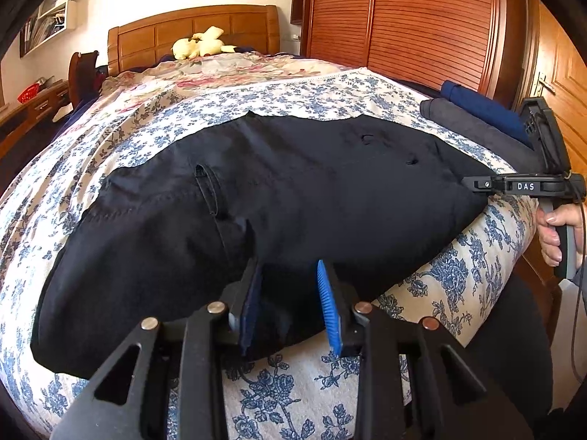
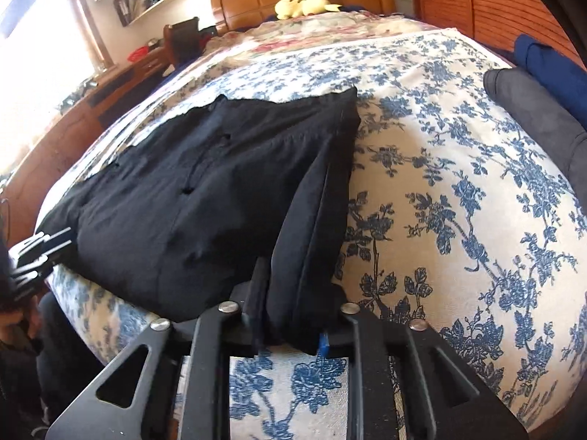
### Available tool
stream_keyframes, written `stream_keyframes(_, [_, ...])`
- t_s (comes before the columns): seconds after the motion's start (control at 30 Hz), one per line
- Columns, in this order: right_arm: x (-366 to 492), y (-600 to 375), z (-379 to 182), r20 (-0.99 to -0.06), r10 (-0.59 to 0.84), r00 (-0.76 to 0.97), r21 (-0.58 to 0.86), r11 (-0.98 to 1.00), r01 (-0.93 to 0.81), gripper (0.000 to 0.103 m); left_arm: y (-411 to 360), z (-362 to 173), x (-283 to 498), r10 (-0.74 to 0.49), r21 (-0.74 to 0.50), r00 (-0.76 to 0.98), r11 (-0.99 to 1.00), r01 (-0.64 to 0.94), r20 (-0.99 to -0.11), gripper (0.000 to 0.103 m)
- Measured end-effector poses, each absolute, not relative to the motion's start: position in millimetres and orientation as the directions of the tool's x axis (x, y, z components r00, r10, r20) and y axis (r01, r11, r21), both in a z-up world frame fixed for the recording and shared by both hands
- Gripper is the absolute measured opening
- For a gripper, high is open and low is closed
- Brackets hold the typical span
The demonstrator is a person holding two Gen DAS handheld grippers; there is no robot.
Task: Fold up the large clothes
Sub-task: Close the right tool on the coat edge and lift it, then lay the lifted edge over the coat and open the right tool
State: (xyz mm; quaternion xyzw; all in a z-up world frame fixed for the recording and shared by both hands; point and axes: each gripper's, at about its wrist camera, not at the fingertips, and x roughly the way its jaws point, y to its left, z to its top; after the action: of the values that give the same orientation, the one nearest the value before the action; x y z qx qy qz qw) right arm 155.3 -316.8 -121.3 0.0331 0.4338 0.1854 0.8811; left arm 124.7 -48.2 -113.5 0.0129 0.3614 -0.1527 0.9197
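A large black cloth garment (image 1: 256,198) lies spread along the near edge of the blue-flowered bed (image 2: 458,168). Left tongs (image 1: 290,293) and right tongs (image 2: 290,304) each clench its near hem.

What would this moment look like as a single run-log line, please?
stage: fold begins | left gripper: shut on black trousers near edge | right gripper: shut on trousers end | surface: floral bedspread

Home bedroom. Bed with blue floral bedspread (image 1: 301,95), wooden headboard (image 1: 190,33) and plush toy (image 1: 200,47) at far end. Louvred wooden wardrobe (image 1: 403,14) far right
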Motion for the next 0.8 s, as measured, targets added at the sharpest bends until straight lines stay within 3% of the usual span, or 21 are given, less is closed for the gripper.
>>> stream_keyframes(0.37, [138.2,-288.6,-53.6,-0.64,0.398,0.657,0.192,0.911,-0.365,0.01,-33.0,-89.8,107.4,-0.272,-0.104,0.732,0.958,0.267,-0.625,0.029])
stream_keyframes(0.8, [132.5,-194.7,7.0,-0.563,0.535,0.63,0.14,0.813,-0.565,0.009,21.1,-52.7,71.0,-0.212,-0.109,0.809,0.977,0.182,-0.548,0.029])
